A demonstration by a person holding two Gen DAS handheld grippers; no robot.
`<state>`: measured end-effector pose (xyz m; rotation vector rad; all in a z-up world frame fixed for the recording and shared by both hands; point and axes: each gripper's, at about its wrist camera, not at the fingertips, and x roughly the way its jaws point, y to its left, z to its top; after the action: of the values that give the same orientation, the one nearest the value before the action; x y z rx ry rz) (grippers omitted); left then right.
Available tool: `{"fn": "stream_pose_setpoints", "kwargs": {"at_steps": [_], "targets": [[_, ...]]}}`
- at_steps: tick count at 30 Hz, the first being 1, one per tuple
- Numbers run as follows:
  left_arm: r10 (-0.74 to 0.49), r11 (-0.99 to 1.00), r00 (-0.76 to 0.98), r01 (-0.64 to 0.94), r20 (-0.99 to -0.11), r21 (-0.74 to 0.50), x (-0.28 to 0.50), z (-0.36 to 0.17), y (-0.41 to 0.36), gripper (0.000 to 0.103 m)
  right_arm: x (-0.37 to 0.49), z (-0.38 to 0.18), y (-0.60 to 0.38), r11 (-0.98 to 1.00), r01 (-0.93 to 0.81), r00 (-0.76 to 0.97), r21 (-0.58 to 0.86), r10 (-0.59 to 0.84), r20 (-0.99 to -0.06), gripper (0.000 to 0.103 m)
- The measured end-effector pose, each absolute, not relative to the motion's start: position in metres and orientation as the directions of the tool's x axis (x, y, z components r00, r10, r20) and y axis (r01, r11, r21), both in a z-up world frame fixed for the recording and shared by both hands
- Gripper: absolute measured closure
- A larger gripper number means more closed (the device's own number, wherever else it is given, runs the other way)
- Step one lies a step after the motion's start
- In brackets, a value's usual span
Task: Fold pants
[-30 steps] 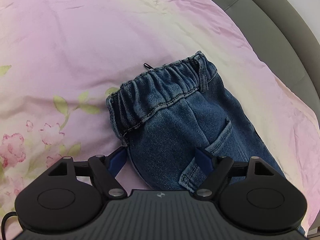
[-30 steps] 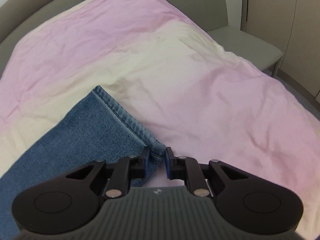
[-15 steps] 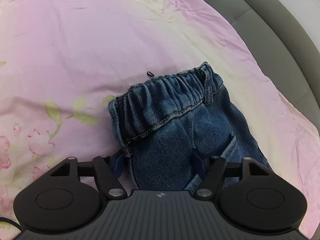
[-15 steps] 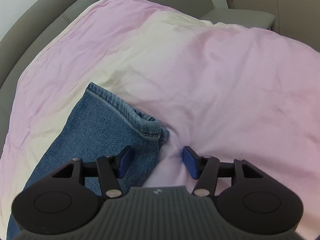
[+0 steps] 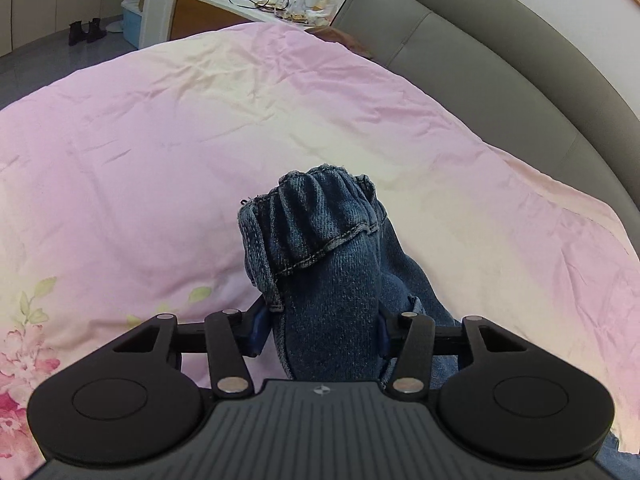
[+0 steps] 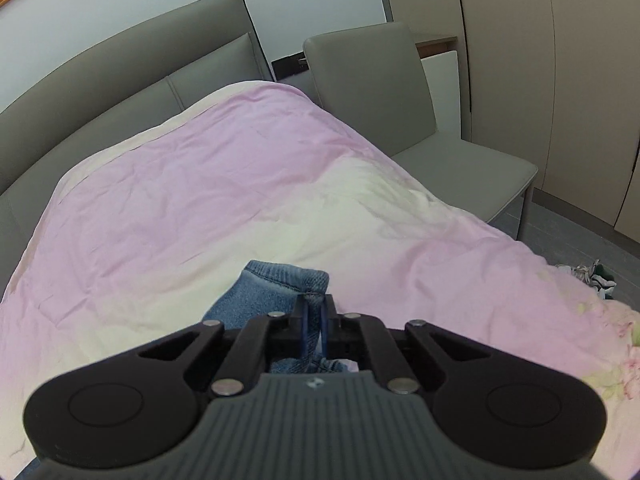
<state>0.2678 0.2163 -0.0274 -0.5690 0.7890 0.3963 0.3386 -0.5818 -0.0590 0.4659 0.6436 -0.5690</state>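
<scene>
The denim pants (image 5: 332, 280) hang strung between the two tools above the pink duvet (image 5: 160, 160) of the bed, their long axis running from one tool to the other. The left tool (image 5: 320, 328), jaws just closing, is clamped across the bunched waistband end; the right tool (image 6: 314, 320), jaws together, pinches the leg hem (image 6: 288, 276). The fold likely turns on carrying hem to waistband, so each end already sits at its own tool.

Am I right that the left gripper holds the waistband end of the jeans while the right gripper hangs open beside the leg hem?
Not quite: the right gripper is shut on the leg hem, as the right wrist view shows. The left gripper does hold the waistband end of the jeans.
</scene>
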Motion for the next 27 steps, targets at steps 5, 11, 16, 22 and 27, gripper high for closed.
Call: {"fn": "stream_pose_setpoints", "kwargs": {"at_steps": [5, 11, 16, 22, 27], "targets": [[0.116, 0.752, 0.573, -0.585, -0.811, -0.305, 0.262, -0.056, 0.227, 0.046, 0.323, -0.075, -0.592, 0.771, 0.586, 0.636, 0.249, -0.248, -0.730, 0.103], [0.037, 0.726, 0.499, -0.609, -0.866, -0.320, 0.255, -0.097, 0.248, 0.041, 0.346, -0.087, -0.574, 0.787, 0.603, 0.544, 0.131, -0.285, -0.789, 0.103], [-0.018, 0.811, 0.436, -0.520, -0.900, -0.268, 0.251, -0.095, 0.265, 0.018, 0.356, -0.119, -0.584, 0.807, 0.590, 0.385, -0.007, -0.289, -0.877, 0.099], [0.030, 0.917, 0.433, -0.370, -0.901, -0.147, 0.251, -0.057, 0.269, 0.017, 0.348, -0.138, -0.594, 0.828, 0.541, 0.342, -0.146, -0.375, -0.862, 0.061], [0.073, 0.945, 0.520, -0.309, -0.851, -0.108, 0.294, -0.036, 0.260, 0.015, 0.369, -0.124, -0.587, 0.880, 0.470, 0.468, -0.065, -0.310, -0.828, 0.057]]}}
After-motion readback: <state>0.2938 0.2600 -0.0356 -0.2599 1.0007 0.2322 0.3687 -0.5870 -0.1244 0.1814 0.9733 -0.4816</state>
